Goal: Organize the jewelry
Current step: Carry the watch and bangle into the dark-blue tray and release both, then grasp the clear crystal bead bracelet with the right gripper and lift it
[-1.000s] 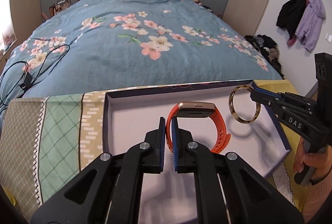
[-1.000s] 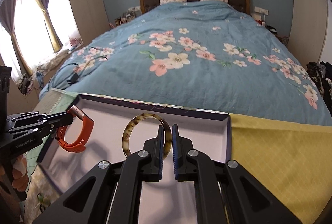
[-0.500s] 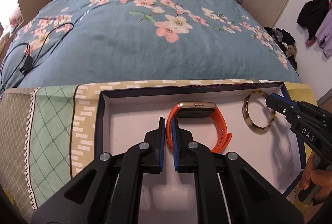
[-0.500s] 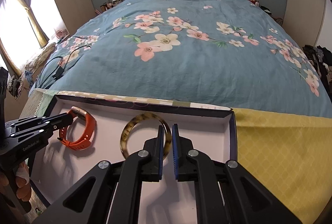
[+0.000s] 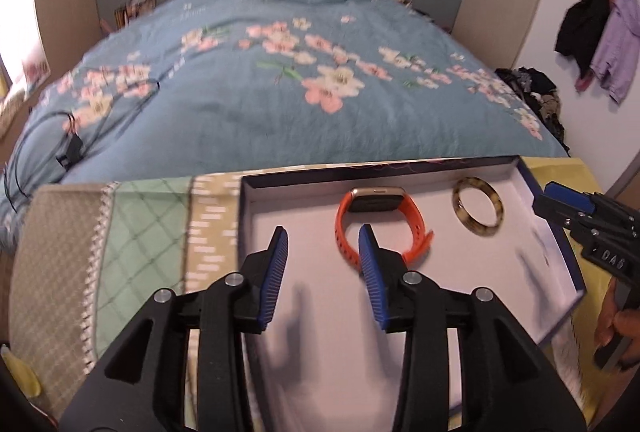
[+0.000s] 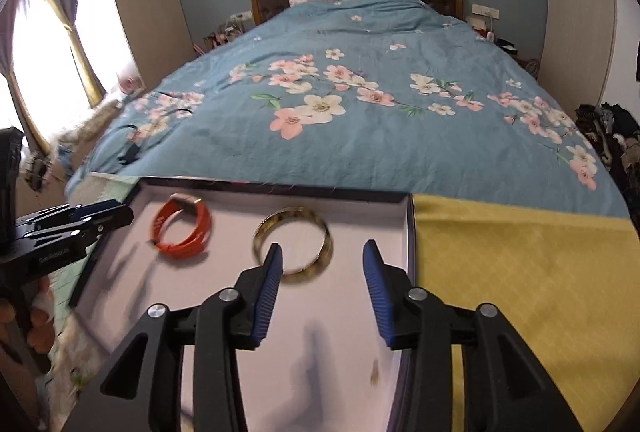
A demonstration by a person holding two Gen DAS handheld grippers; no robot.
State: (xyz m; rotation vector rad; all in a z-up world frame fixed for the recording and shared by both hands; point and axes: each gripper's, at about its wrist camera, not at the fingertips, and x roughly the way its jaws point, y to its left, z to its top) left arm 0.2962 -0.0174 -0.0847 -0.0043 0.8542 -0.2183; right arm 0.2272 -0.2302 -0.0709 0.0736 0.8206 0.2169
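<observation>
Both pieces lie in the shallow white-floored box with dark blue walls [image 5: 568,252], so the placing step looks done. The left gripper [image 5: 323,260] has its blue-padded fingers spread wide and empty. The orange silicone smartwatch band with a gold case [image 5: 380,222] lies just ahead of them, its near loop crossing behind the right fingertip in that view; whether they touch cannot be told. The right gripper [image 6: 323,272] is likewise wide open and holds nothing. The tortoiseshell-patterned round bangle [image 6: 294,242] rests flat just beyond its left finger, to the right of the band and near the box's right wall.

The next move probably calls for lifting both grippers clear without nudging either piece, then finding any remaining jewelry; none shows outside the box.

Writing: "DAS" on the right gripper's body in the left view; the print on the left gripper's side is too blurred to read.
</observation>
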